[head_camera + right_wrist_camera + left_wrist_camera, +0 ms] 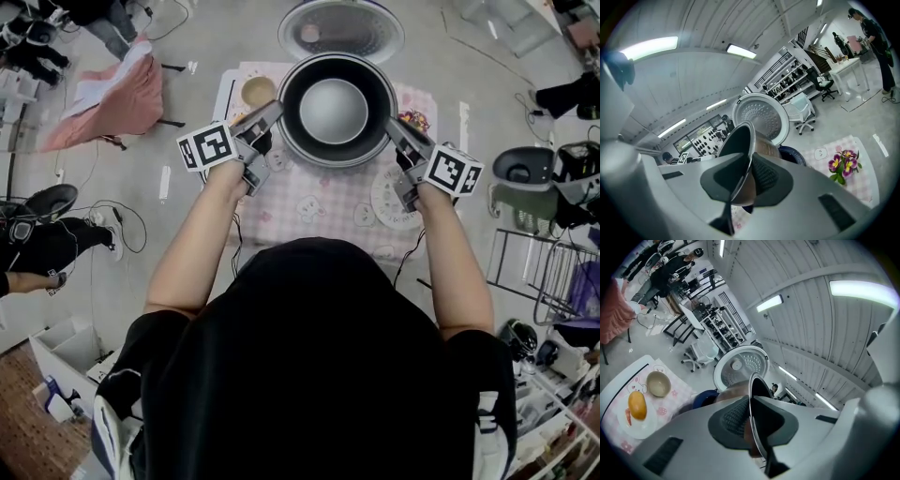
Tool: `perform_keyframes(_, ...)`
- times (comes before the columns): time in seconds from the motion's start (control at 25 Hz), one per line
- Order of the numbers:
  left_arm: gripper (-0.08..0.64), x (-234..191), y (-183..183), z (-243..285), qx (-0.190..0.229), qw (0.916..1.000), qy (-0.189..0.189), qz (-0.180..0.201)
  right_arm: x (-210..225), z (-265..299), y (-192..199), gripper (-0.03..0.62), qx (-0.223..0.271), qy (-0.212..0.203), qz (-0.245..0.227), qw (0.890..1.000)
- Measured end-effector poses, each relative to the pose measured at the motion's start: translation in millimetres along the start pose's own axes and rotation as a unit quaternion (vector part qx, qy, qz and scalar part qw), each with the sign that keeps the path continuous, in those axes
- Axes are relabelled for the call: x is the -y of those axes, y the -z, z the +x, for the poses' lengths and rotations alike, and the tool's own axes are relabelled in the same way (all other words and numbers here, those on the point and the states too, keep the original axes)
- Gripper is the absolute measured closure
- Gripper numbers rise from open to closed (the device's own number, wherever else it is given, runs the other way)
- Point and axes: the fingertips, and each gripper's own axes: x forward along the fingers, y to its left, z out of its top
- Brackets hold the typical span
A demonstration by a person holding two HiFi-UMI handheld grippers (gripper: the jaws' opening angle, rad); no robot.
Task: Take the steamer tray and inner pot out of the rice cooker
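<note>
The dark metal inner pot (336, 111) hangs in the air between both grippers, above the pink checked tablecloth (323, 202). My left gripper (271, 118) is shut on its left rim, my right gripper (395, 129) on its right rim. In the left gripper view the thin rim (756, 394) runs upright between the pads of the left gripper (751, 423). The right gripper view shows the pot wall (740, 140) pinched the same way by the right gripper (751, 177). The rice cooker's open lid (340, 28) stands behind. A white round steamer tray (387, 199) lies on the cloth at the right.
A beige bowl (258, 91) and a plate with orange food (637, 406) sit on the table's left. Purple flowers (843, 164) stand at the right. The dark blue cooker body (705, 398) is under the pot. People, chairs and shelving surround the table.
</note>
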Motion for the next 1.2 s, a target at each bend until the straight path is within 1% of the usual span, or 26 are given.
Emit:
perform_keyframes(0.24,0.518,12.4,-13.7,-29.9,0.024,0.9996,-0.003,0.011,-29.8,6.8,-3.8,0.535,-0.008,-0.027,-0.014,1.000)
perform_keyframes(0.44,0.518,16.0,-24.9,-62.3,0.053,0.9983,-0.022,0.014,-55.3,23.1,-3.0,0.537,-0.024,-0.060,-0.022,0.998)
perform_keyframes(0.72,0.518,6.8,-33.0,-132.7,0.095,0.9938,-0.056,0.013,-103.8,57.8,22.0,0.535,-0.060,-0.106,-0.035,0.992)
perform_keyframes(0.88,0.518,1.2,-27.8,-165.9,0.115,0.9902,-0.078,0.009,-124.3,69.4,39.9,0.535,-0.080,-0.128,-0.041,0.988)
perform_keyframes(1.08,0.519,-13.6,-20.7,-213.0,0.142,0.9846,-0.102,-0.007,-146.5,93.1,71.0,0.534,-0.116,-0.146,-0.050,0.981)
perform_keyframes(1.2,0.520,-24.5,-11.9,-227.5,0.149,0.9818,-0.116,-0.016,-153.8,103.4,84.4,0.534,-0.131,-0.157,-0.049,0.978)
